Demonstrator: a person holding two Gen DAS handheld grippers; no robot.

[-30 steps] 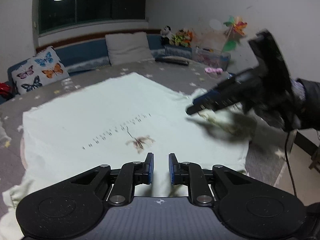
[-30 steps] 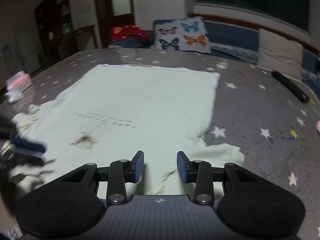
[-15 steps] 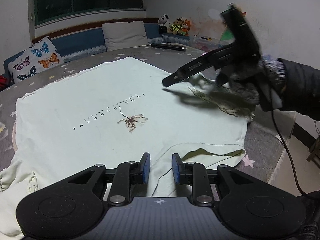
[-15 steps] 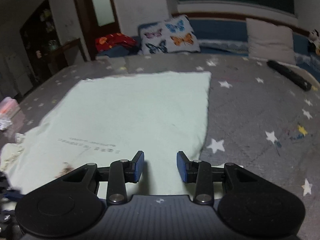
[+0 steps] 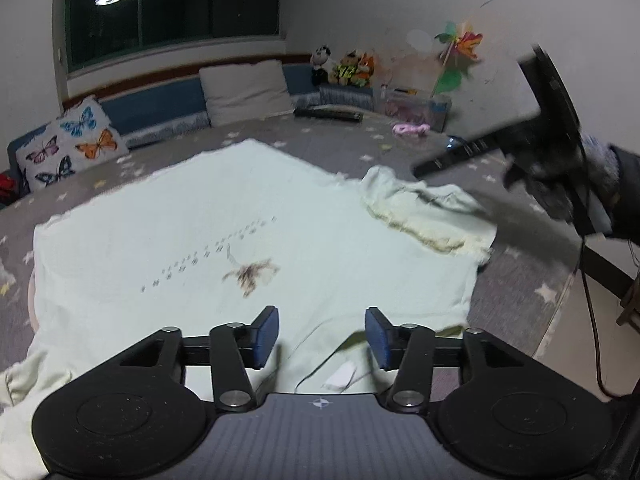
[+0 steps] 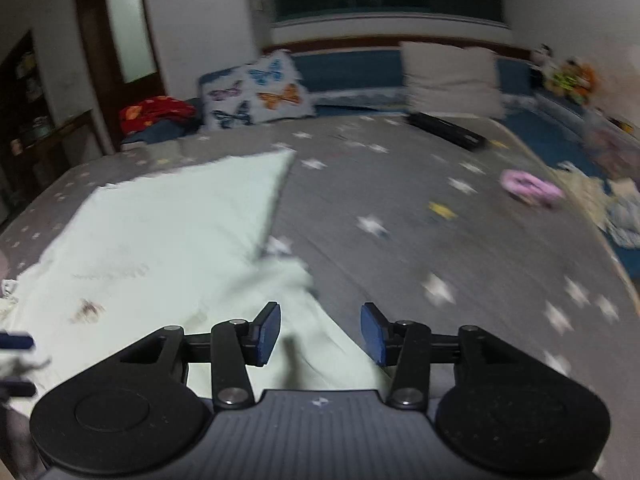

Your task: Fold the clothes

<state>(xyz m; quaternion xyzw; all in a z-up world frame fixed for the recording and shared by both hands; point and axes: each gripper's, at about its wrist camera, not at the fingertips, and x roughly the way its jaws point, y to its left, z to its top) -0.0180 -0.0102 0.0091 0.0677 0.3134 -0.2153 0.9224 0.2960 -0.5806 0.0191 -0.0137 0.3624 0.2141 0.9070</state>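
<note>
Grey star-printed bedding carries the pale T-shirt, spread flat mid-frame. Left gripper and right gripper have just been opening, jaws apart, clamping nothing. Spreading looks finished; next, pinch a sleeve edge to fold inward.

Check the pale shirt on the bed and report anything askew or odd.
The pale shirt lies mostly flat on the grey star-print bedcover, but its sleeve near the right tongs is bunched and folded over with a frayed, yellowish edge. A brown mark sits beneath the printed lettering; print or stain, I cannot tell.
</note>
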